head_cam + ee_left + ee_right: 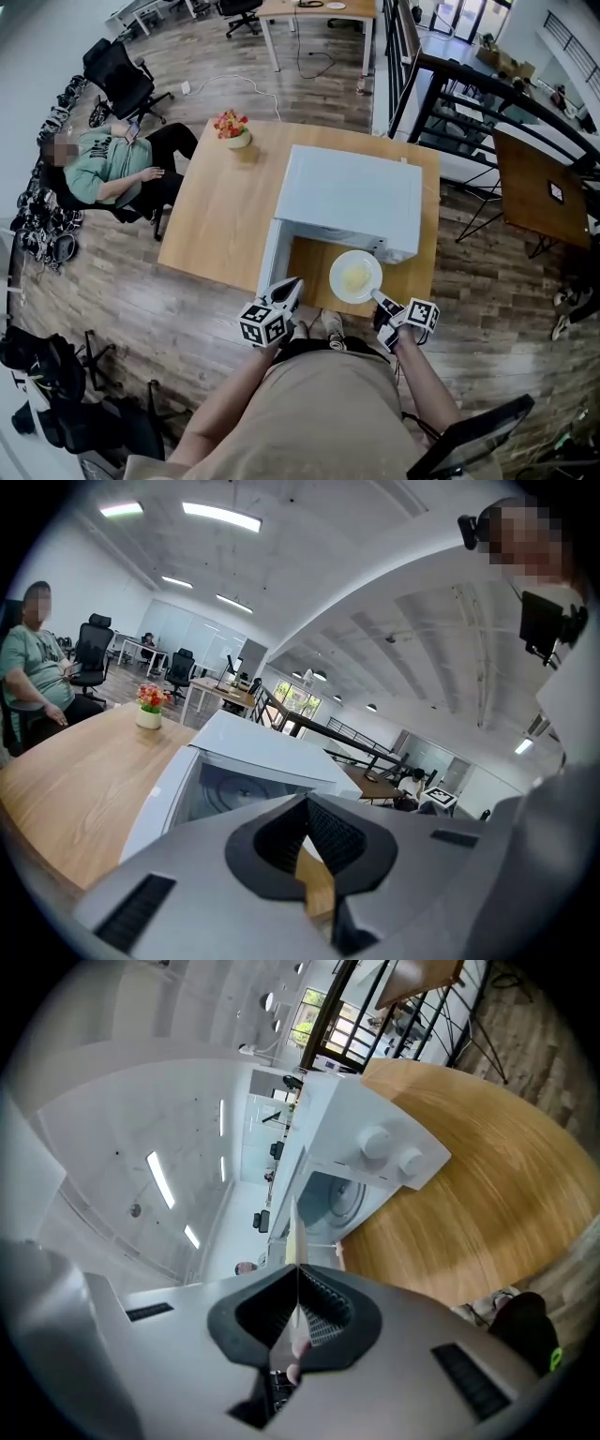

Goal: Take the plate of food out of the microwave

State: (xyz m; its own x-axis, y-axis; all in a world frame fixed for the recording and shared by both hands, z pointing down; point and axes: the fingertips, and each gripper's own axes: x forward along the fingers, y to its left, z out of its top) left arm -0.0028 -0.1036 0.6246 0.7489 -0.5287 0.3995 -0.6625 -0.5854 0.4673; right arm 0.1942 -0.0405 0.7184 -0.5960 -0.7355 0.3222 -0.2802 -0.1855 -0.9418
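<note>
Floor (187,309): wood planks
Furniture: black office chairs (122,77) upper left; desk (319,8) top centre
Railing (441,69): black, upper right
Light: ceiling strips (222,517)

Open-plan office, wood-plank floor (216,300), black swivel chairs (120,77) and long desks (281,9) at the far end, ceiling strip lights (221,516), glass partitions (183,630), black metal railing (469,84), a seated person (108,164) beside a wooden worktop (220,206) carrying a microwave (352,197).
</note>
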